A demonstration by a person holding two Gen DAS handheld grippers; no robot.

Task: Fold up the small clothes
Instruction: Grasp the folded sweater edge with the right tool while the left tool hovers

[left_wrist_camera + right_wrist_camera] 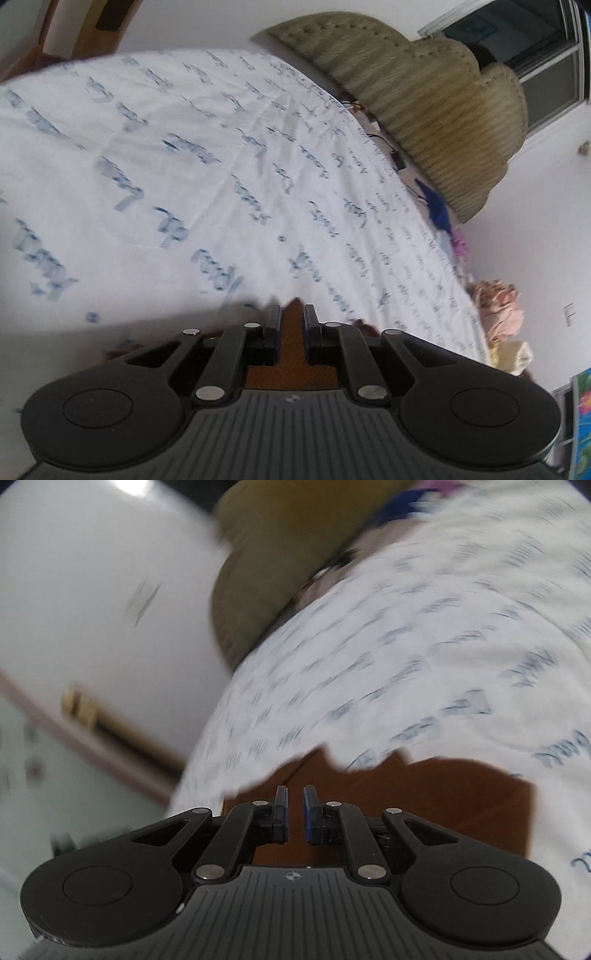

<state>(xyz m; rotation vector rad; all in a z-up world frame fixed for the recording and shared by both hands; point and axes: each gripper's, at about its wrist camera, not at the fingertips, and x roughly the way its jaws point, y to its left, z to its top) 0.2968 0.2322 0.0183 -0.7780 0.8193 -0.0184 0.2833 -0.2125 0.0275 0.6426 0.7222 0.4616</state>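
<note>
Bed sheet [229,155] white, blue script | tufted headboard [424,103] | left claw [292,314], right claw [294,794] nearly together

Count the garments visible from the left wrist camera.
5. The brown garment lies nearest the camera; the blue garment, purple garment, peach garment and cream garment sit bunched along the bed's right edge. More may be hidden among them.

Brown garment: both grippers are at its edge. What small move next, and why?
Probably carry that edge forward over the rest and lay it down. The brown garment peaks between the closed pads of the left gripper, apparently pinched. The right gripper is nearly shut over it, hold unclear. Printed sheet lies ahead.
</note>
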